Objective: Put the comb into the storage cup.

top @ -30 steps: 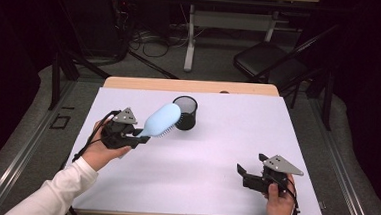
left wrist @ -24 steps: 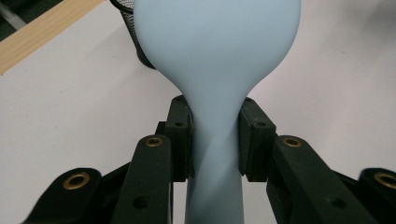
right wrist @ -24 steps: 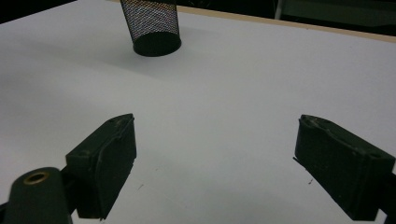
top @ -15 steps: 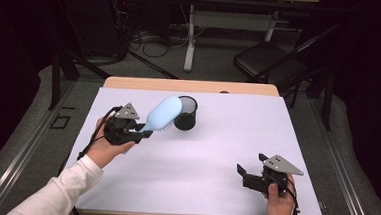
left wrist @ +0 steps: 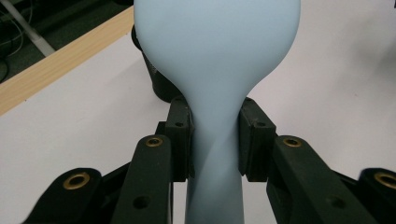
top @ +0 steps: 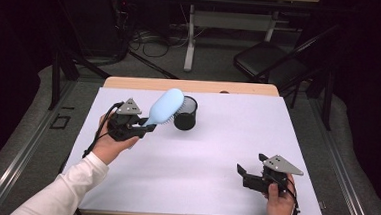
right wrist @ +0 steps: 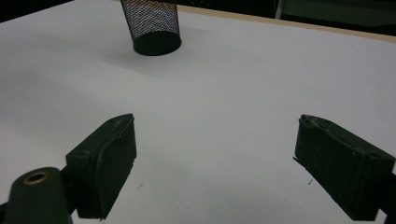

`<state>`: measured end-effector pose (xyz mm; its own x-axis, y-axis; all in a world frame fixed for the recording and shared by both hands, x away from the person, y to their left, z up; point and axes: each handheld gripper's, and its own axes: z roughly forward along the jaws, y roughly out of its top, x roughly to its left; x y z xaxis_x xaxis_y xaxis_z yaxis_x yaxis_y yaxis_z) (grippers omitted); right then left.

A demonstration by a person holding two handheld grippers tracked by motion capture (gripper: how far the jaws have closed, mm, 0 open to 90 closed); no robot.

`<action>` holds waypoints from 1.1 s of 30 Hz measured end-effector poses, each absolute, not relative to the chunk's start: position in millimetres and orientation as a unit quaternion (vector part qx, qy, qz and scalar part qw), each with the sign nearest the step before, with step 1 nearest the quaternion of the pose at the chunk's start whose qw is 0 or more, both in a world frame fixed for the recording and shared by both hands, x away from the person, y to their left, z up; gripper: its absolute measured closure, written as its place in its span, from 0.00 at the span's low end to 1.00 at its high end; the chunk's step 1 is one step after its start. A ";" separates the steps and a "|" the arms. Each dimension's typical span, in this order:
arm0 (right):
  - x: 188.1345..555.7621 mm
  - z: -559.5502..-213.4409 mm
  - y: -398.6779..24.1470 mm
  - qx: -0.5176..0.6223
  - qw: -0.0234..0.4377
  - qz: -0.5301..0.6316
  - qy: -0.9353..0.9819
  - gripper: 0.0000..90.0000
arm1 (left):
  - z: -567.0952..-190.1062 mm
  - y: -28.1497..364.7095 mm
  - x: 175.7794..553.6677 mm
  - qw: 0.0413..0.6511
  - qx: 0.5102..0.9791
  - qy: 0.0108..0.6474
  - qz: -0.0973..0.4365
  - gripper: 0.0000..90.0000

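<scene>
The left gripper [top: 144, 129] pinches a light blue hairbrush [top: 165, 106] by its handle, head tilted over the black mesh cup's [top: 185, 113] left rim. The right gripper [top: 244, 173], jaws spread with nothing between them, rests near the white table's [top: 226, 140] near right edge, with open surface between.

**A lab recording bay, dark all round**

Here's a test lab: one wooden table [top: 190, 85] under a plain white sheet [top: 195, 153], lit bright while everything beyond sits in shadow. At twelve o'clock, a white desk leg [top: 189, 42] with loose cables [top: 147, 37] tangled on grey carpet. At one o'clock, a black folding chair [top: 268, 64]. Dark metal frame rails [top: 55, 74] stand at ten o'clock, floor tape below them
</scene>
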<state>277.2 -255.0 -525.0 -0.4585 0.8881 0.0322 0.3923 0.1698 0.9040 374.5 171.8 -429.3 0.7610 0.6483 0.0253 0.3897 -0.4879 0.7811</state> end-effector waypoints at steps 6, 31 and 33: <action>277.2 -525.0 -254.9 0.446 0.267 0.465 0.717 0.14 | -427.3 170.1 378.3 0.414 0.839 0.309 0.170 0.78; 277.3 -525.0 -254.9 0.445 0.266 0.465 0.717 0.14 | -424.4 161.4 396.7 0.456 0.805 0.322 0.200 0.78; 277.4 -525.2 -254.7 0.446 0.267 0.466 0.717 0.14 | -424.7 160.8 397.7 0.460 0.802 0.323 0.201 0.78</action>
<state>277.4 -254.7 -525.2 -0.4608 0.8869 0.0328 0.3901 0.1692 0.9051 397.7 160.8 -424.7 0.7098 0.7039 0.0253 0.3340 -0.3680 0.8678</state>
